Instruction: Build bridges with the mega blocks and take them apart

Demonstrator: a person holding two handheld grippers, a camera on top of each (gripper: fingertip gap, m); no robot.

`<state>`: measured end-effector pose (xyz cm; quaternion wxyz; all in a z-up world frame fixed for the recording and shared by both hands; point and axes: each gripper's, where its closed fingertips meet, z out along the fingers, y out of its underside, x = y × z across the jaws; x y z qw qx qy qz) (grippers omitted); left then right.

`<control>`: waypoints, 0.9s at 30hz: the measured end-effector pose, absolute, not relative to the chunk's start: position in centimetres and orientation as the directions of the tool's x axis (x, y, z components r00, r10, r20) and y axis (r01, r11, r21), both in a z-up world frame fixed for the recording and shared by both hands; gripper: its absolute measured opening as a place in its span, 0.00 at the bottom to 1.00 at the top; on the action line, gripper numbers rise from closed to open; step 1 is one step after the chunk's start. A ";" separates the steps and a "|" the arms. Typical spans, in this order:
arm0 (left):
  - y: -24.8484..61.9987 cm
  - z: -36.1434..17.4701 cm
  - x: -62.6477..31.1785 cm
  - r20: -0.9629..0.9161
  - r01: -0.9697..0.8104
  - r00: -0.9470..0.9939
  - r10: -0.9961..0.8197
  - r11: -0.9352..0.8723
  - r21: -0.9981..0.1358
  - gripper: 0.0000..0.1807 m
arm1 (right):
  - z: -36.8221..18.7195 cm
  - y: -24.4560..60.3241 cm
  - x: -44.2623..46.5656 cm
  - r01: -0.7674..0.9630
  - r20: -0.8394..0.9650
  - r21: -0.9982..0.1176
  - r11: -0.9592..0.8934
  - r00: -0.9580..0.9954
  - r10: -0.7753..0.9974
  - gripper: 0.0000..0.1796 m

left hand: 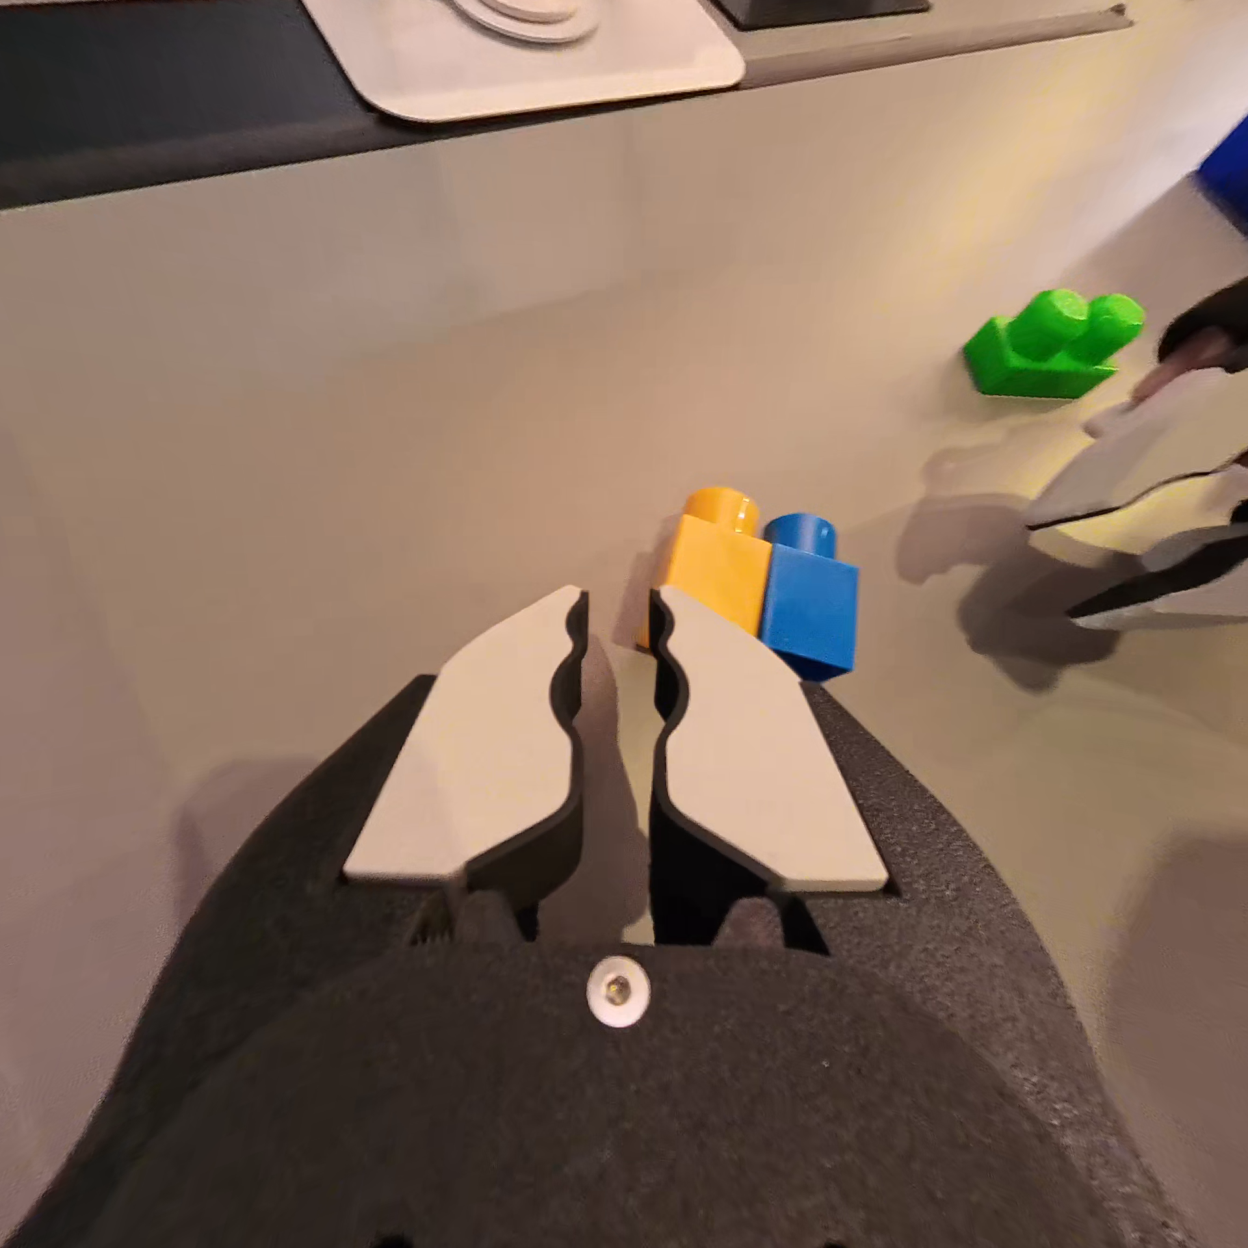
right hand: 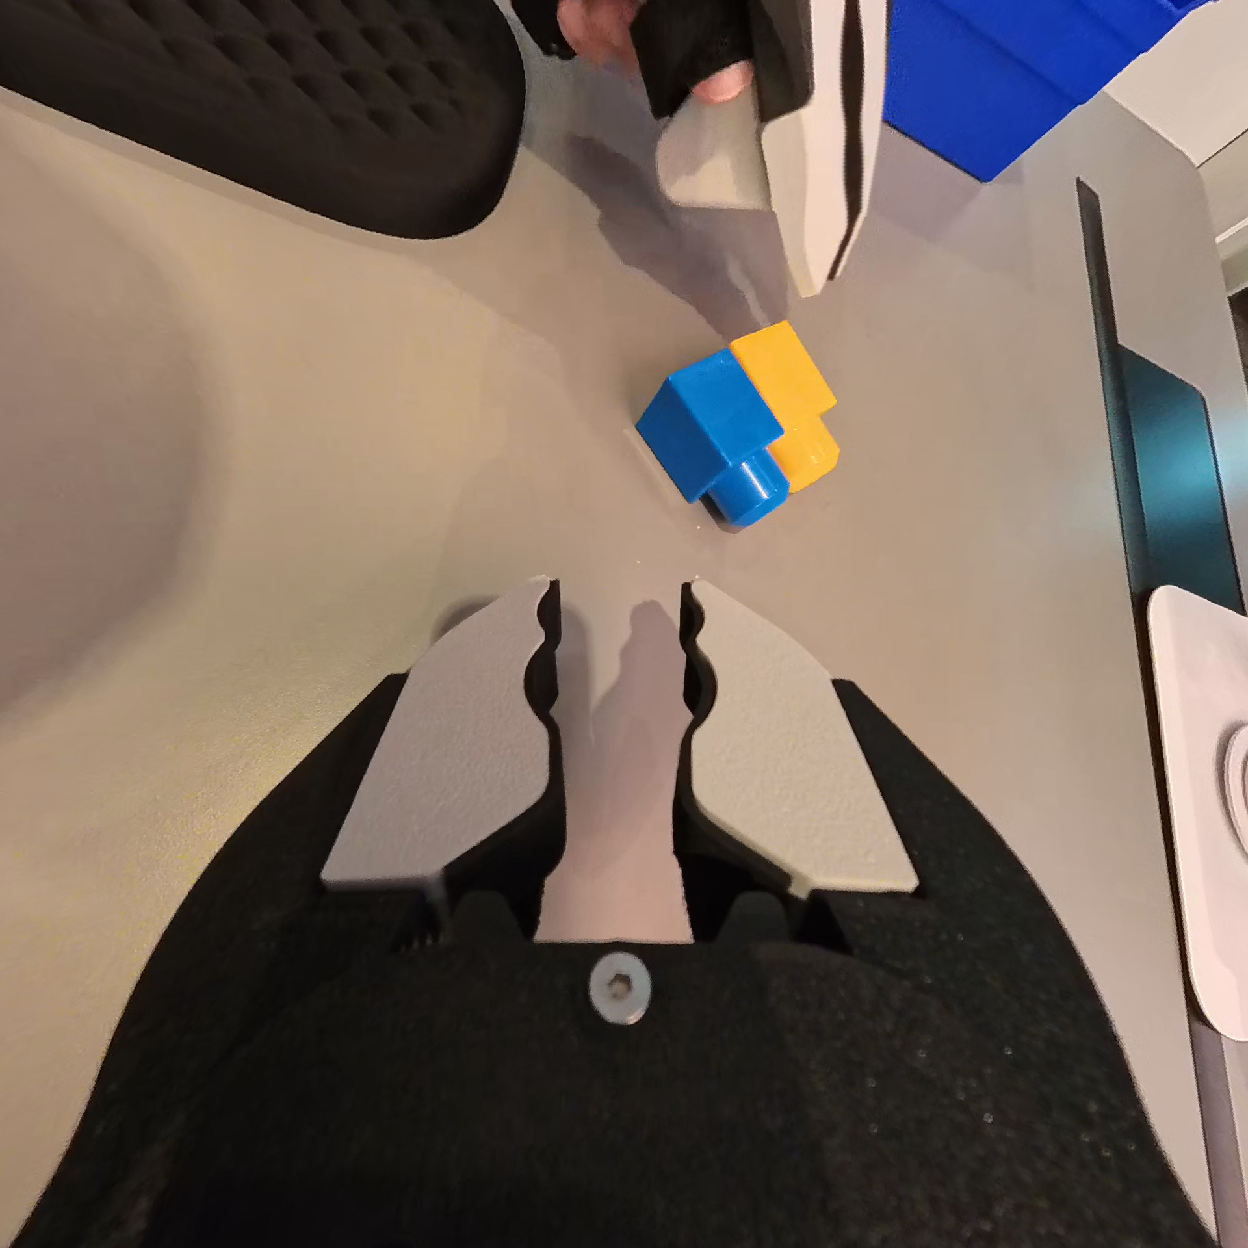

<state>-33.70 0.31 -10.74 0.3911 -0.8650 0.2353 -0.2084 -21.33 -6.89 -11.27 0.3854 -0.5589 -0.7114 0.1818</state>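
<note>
The left gripper, narrowly parted and empty, hovers just beside the touching yellow plastic block and blue plastic block mid-worktop, so a misaimed closure may scatter them toward the equally empty, slightly parted right gripper.

**Around the edges of the grey table**

Grey table fills both views, plain and matte. At its far edge in the left wrist view sits a white tray with white round pieces on it, blurred. Same tray shows at the right edge of the right wrist view. A blue bin stands in the upper corner there, and a black perforated chair seat pokes in beside the table.
</note>
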 end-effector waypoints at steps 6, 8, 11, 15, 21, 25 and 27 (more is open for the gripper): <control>2.0 -12.2 -34.6 0.162 -0.261 0.816 -0.555 -0.603 -0.754 0.09 | -11.3 -7.0 -21.3 0.657 0.348 -0.687 0.311 -0.080 0.934 0.18; 2.0 -12.5 -34.2 0.176 -0.265 0.804 -0.567 -0.607 -0.749 0.09 | -11.2 -7.0 -21.3 0.657 0.350 -0.686 0.313 -0.079 0.933 0.18; 1.7 -12.7 -34.0 0.161 -0.290 0.798 -0.581 -0.604 -0.742 0.09 | -11.3 -6.9 -21.3 0.658 0.346 -0.687 0.309 -0.077 0.935 0.18; 1.4 -12.6 -33.5 0.157 -0.306 0.784 -0.600 -0.596 -0.743 0.09 | -11.4 -6.8 -21.2 0.659 0.343 -0.687 0.305 -0.076 0.936 0.18; 1.8 -12.5 -34.1 0.165 -0.271 0.806 -0.569 -0.602 -0.751 0.10 | -11.4 -6.9 -21.2 0.663 0.345 -0.682 0.307 -0.078 0.935 0.19; 1.5 -10.1 -33.6 0.265 -0.178 0.765 -0.587 -0.589 -0.788 0.18 | -11.4 -6.9 -21.2 0.664 0.347 -0.681 0.310 -0.081 0.934 0.19; 0.4 -8.6 -32.3 0.308 -0.186 0.710 -0.633 -0.590 -0.786 0.22 | -11.5 -6.9 -21.2 0.666 0.344 -0.679 0.308 -0.082 0.935 0.19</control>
